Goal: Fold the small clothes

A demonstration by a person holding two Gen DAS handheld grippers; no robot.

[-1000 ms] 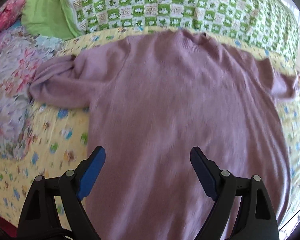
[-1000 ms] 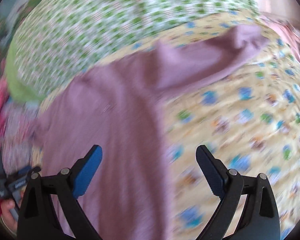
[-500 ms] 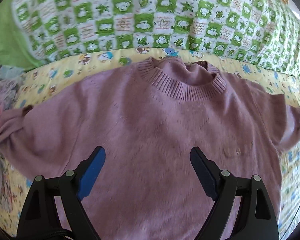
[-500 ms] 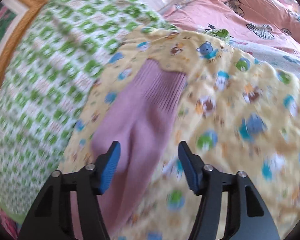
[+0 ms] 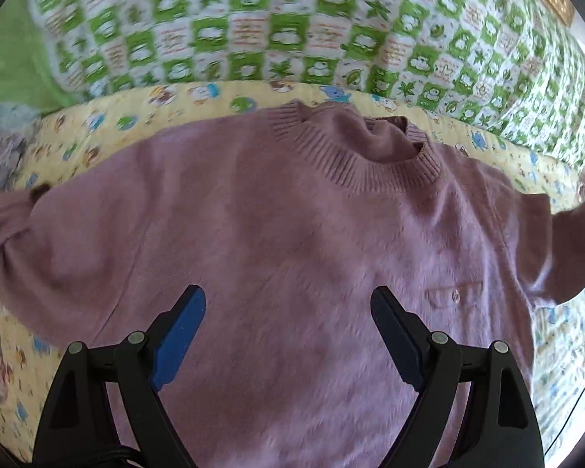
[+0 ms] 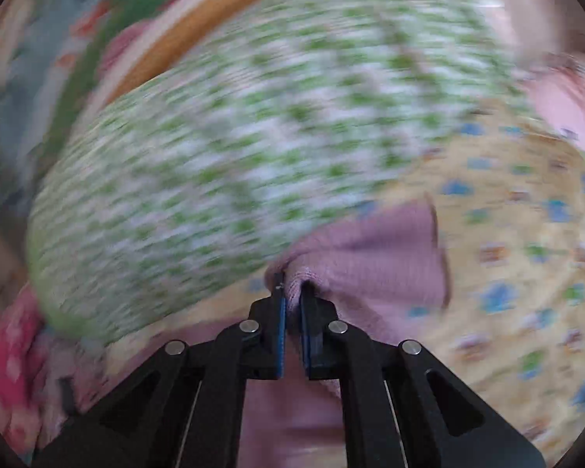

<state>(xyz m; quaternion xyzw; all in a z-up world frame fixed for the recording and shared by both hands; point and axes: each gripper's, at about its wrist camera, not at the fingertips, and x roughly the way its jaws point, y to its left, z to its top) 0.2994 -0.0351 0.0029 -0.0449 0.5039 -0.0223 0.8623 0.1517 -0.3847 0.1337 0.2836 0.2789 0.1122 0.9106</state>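
Observation:
A mauve knit sweater (image 5: 277, 234) lies flat, front up, on a yellow cartoon-print sheet (image 5: 97, 124), its ribbed collar (image 5: 355, 171) toward the far side. My left gripper (image 5: 288, 308) is open and empty, hovering over the sweater's chest. My right gripper (image 6: 291, 284) is shut on the sweater's right sleeve (image 6: 370, 261) near its cuff. In the left wrist view that sleeve (image 5: 565, 241) is lifted at the right edge. The left sleeve (image 5: 7, 226) lies bunched at the far left.
A green-and-white checked quilt (image 5: 292, 27) is piled behind the sweater. Floral fabric (image 5: 0, 140) lies at the left edge. A wooden bed frame (image 6: 214, 27) and pink bedding (image 6: 557, 105) show beyond, blurred.
My right gripper has closed on the right sleeve and lifted it; it was open half a second ago. My left gripper moved forward over the sweater toward the collar and stays open.

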